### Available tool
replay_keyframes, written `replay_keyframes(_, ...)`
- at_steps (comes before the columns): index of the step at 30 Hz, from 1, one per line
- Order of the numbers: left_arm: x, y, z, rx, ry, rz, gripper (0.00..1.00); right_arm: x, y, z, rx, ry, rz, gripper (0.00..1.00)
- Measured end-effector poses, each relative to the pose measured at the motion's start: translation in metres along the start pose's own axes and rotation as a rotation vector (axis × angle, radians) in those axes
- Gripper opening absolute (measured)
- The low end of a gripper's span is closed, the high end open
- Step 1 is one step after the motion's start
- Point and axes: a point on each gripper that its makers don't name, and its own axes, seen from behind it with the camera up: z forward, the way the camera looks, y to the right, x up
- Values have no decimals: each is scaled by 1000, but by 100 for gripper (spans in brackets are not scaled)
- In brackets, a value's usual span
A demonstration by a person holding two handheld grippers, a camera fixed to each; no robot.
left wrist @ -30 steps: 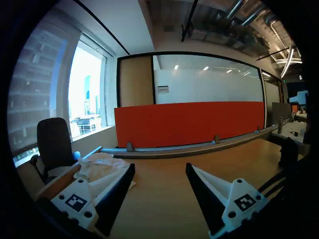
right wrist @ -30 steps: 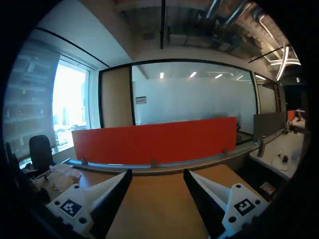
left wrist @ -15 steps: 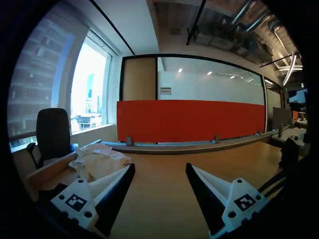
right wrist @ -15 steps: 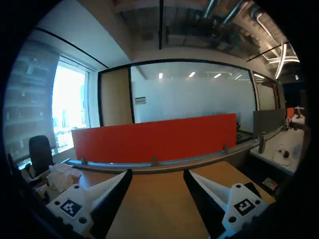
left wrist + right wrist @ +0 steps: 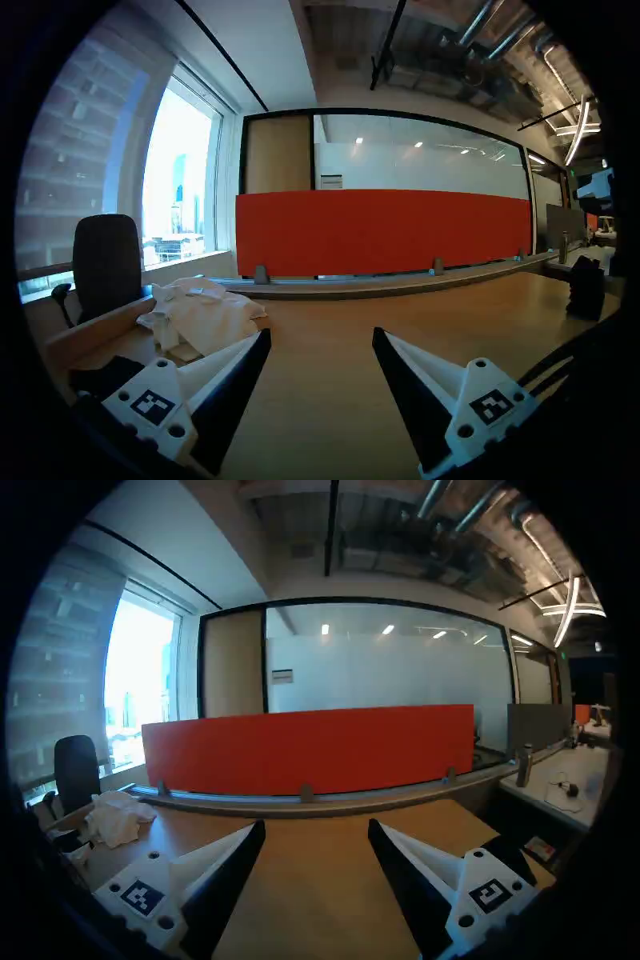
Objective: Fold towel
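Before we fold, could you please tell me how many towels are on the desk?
1: a crumpled cream towel at the left end of the desk, near the black chair. Its folds may hide another.

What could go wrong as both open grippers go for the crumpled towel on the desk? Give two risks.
1. The towel lies in a bunched heap, so the fingers may pinch several layers instead of one corner.
2. It seems to sit near the desk edge beside the chair; a drag could pull it off.
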Motion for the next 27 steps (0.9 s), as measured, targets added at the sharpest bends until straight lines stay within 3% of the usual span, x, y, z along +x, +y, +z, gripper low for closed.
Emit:
replay_keyframes(14,-21,-7,-1,6,18,-28,94,-19,-5,-4,4,-9,-38,99)
replay_keyframes(20,-22,-6,0,8,26,-51,94,-17,-3,-7,-1,-5,-44,99)
replay_keyframes(27,-26,-3,1,4,23,-41,94,-15,3,-8,-9,-3,-54,99)
